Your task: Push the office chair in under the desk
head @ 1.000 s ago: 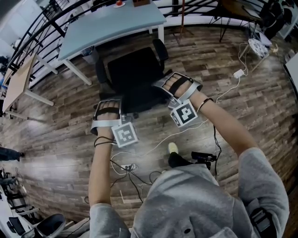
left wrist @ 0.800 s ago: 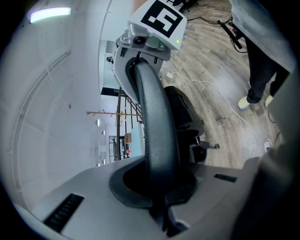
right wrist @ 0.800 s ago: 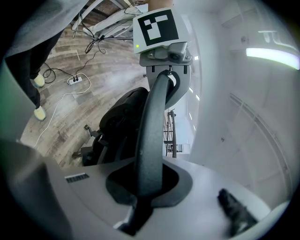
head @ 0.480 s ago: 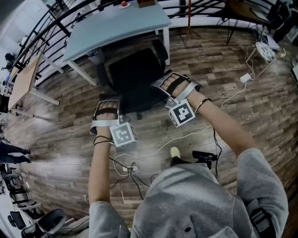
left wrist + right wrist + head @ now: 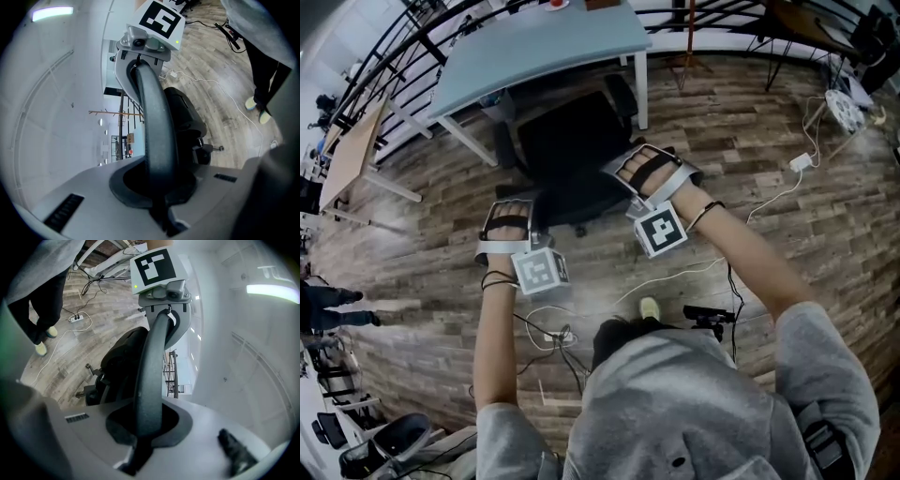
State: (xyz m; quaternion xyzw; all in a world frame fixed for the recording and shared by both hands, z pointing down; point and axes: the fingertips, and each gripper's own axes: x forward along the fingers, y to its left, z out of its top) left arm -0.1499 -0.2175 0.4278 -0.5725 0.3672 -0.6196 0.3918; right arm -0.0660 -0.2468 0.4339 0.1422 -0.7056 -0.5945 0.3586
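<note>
While the left gripper (image 5: 157, 187) bites shut on the backrest rim (image 5: 157, 117) | right gripper (image 5: 140, 432) clamped on the same rim | office chair (image 5: 567, 141) on wood floor (image 5: 741, 112), far side at the desk (image 5: 534, 47) edge.

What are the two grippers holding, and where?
The left gripper and the right gripper are both shut on the chair, on its backrest rim.

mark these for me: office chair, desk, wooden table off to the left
office chair (image 5: 567, 139): head view, middle of the black seat.
desk (image 5: 534, 47): head view, bare part of the light tabletop.
wooden table (image 5: 345, 159): head view, its pale wood top at the left edge.
</note>
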